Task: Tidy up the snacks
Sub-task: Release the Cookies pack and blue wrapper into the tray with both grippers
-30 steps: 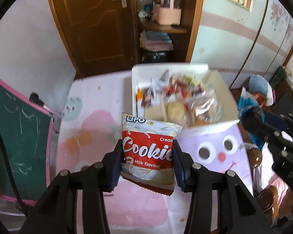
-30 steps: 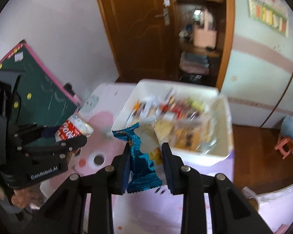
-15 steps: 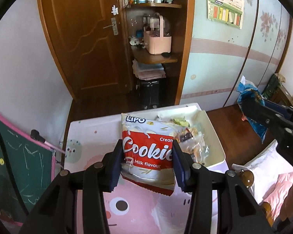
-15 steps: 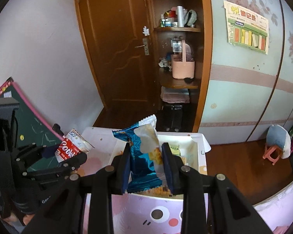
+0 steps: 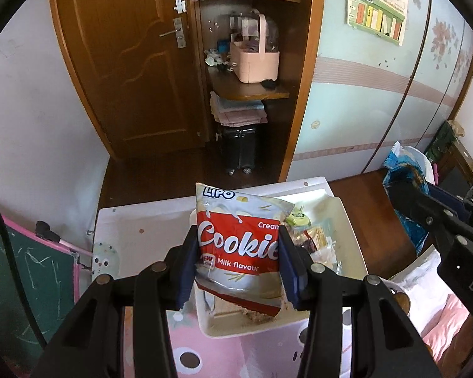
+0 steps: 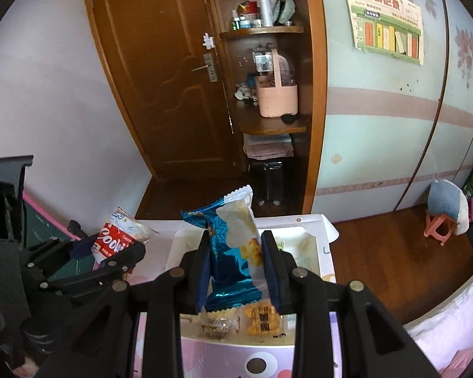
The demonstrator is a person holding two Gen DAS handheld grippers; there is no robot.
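While both packets are hanging clear of the white bin (image 5: 347, 220), the sorting is looking, as far as can be judged, only partly done. The left hand-held gripper (image 5: 238, 271) is clamping its pads on the 2 side edges of the red-and-white cookie packet (image 5: 239, 245), holding it upright above the near left part of the bin. The right hand-held gripper (image 6: 236, 267) is squeezing the blue snack packet (image 6: 228, 249) at a narrower setting, with the packet standing up between the pads over the bin's near wall. Each tool is also showing at the edge of the other's view, so the 2 packets are sitting side by side, apart, the cookie packet on the left. Inside the bin, a jumble of small wrapped snacks (image 5: 312, 236) is lying loose, among them a yellow-printed pack (image 6: 261, 318) by the near wall. Nothing in view is showing where the 2 lifted packets are meant to go, so their placing, and probably the rest of the pile, is remaining to be done. The bin is resting on a worktop (image 5: 135, 239) covered with a pink cartoon-face sheet.
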